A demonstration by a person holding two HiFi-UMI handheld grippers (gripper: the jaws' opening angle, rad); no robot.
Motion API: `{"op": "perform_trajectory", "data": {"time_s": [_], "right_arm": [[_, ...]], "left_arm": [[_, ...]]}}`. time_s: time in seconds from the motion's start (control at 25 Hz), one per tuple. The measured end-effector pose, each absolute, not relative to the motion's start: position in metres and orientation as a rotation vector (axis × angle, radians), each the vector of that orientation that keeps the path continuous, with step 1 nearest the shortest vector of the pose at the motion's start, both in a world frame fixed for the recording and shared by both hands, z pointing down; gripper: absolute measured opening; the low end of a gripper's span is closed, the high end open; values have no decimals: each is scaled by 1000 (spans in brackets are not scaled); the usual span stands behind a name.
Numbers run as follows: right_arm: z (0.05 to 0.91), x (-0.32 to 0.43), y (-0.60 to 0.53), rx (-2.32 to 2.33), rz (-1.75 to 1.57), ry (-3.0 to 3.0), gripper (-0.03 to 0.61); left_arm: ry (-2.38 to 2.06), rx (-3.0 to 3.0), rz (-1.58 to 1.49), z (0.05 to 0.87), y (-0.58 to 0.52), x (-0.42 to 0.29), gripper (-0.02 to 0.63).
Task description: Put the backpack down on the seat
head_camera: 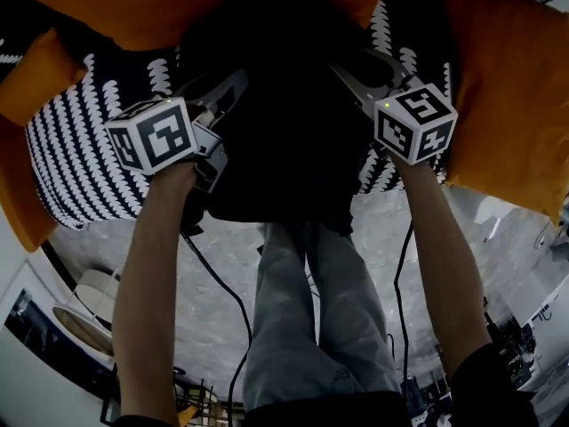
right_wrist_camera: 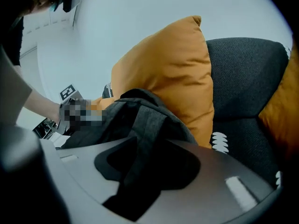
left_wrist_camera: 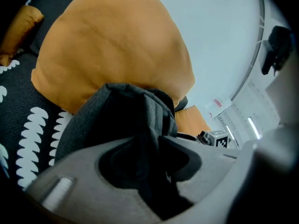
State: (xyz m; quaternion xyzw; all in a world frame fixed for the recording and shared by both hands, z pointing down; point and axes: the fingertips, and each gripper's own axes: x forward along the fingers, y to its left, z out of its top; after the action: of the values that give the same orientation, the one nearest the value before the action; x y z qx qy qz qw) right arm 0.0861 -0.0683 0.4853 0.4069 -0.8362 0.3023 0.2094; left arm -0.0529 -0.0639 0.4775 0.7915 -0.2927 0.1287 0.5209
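The dark grey backpack (head_camera: 276,132) rests on the seat (head_camera: 80,158), which has a black-and-white patterned cover, and leans against an orange cushion (head_camera: 178,7). My left gripper (head_camera: 218,96) is at the bag's left side and my right gripper (head_camera: 360,83) at its right side. In the left gripper view a fold of the backpack (left_wrist_camera: 121,120) runs between the jaws of the left gripper (left_wrist_camera: 149,167), which stand apart and open. In the right gripper view a strap (right_wrist_camera: 145,139) of the backpack (right_wrist_camera: 140,111) lies loose through the open right gripper (right_wrist_camera: 149,171).
More orange cushions flank the seat at the left (head_camera: 27,78) and right (head_camera: 511,96). The dark sofa back (right_wrist_camera: 247,73) rises behind the cushion (right_wrist_camera: 173,73). The person's legs (head_camera: 311,327) stand on a pale floor, with cables (head_camera: 222,292) hanging. A round object (head_camera: 89,301) sits lower left.
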Motion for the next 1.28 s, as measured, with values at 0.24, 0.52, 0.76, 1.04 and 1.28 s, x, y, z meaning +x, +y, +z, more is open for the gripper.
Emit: {"op": "perform_trajectory", "data": {"time_s": [0.24,0.52,0.76,1.04,1.28], "right_arm": [[452,102,-50,1146,686,-2262,164],[430,102,-24,1110,585,-2235,122],[408,91,-20,1106,548,-2253,79],[350,72,-1,1128,529,-2268,40],[287,75,-4,1231,504,-2322,8]], "left_arm": [[-803,1895,336,446,-62,-62,165],[-876,1864,403,433,-44,-82,163],[-934,1870,408,416,-36,-106,29],[-955,1866,310,358,-14,-123,0],[-940,1994,259,292,-14,-109,0]]}}
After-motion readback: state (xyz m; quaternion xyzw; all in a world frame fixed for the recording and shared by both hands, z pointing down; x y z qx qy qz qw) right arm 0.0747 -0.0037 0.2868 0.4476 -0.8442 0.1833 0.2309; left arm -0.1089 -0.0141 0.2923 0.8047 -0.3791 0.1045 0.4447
